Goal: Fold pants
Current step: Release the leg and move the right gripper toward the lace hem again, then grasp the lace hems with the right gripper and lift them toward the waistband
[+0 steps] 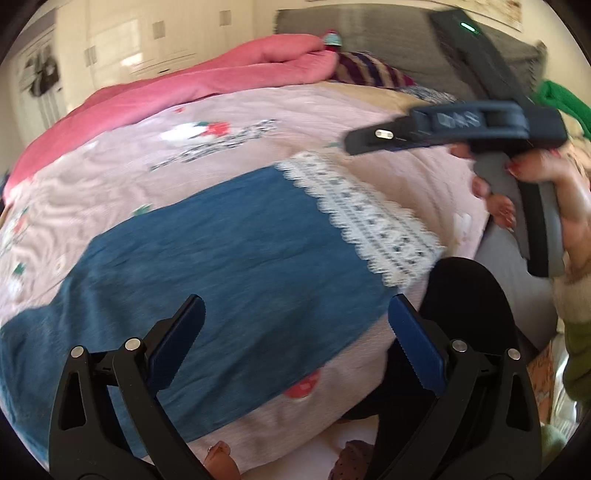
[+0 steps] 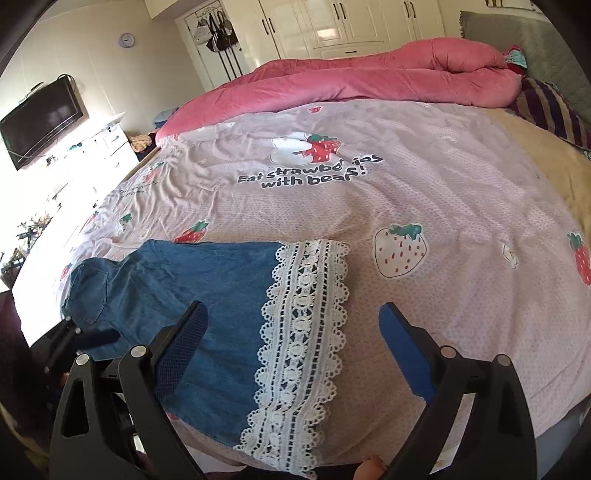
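Pants (image 2: 207, 317): blue denim with a white lace hem (image 2: 303, 354), lying flat on the pink strawberry-print bedsheet (image 2: 443, 184) near the bed's front edge.
Hidden portions: waist end of the pants runs behind the left tool's finger in the left wrist view; lace hem's lower end is cut off at the frame bottom in the right wrist view.
Image clarity: left wrist view is motion-blurred; sheet print and lace detail are smeared there.
Left tool (image 1: 295, 332): fingers spread wide, gripping nothing, hovering above the denim (image 1: 221, 266).
Right tool (image 2: 291, 339): fingers spread wide, gripping nothing, above the lace hem end of the pants.
Right tool, side view (image 1: 436, 133): seen from the left wrist camera, pointing left above the bed, past the lace hem (image 1: 362, 221).
Right hand (image 1: 532, 177): wrapped around the grey handle, red-painted nails visible.
Contact: cannot tell whether either tool touches the fabric.
Background: pink quilt (image 2: 369, 77) bunched at the bed's far side; white wardrobe (image 2: 351, 22) beyond.
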A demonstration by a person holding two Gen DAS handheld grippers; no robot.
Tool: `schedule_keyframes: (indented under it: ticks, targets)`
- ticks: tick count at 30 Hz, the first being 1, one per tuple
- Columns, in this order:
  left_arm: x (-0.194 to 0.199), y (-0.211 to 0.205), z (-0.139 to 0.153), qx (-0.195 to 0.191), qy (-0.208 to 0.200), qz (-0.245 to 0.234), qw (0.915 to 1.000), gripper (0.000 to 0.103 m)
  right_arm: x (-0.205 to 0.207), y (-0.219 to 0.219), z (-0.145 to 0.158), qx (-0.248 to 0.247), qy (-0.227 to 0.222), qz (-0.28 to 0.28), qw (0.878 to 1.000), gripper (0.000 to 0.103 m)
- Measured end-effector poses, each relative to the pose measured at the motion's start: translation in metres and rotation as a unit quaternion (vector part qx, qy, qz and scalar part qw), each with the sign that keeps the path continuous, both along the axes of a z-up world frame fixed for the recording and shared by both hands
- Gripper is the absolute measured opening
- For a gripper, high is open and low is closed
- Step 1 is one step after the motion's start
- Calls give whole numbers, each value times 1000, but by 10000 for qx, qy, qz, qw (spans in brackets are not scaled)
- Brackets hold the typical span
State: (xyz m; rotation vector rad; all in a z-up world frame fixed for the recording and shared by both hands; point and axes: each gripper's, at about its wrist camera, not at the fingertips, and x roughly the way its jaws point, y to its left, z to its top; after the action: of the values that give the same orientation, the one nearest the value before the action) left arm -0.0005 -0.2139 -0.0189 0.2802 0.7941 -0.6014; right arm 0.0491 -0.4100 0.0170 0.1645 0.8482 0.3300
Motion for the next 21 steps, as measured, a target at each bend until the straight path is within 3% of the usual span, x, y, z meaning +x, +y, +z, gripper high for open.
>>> schedule_keyframes:
  ticks: [10,21]
  targets:
    - [-5,-45,-21,232,0,-599,9979,93,30,-7,-18,404,414,255,9980,93]
    - [-14,-74,-40,582,-192,-1038,9927,76,72,-3,-48,763,670,484,9937,90]
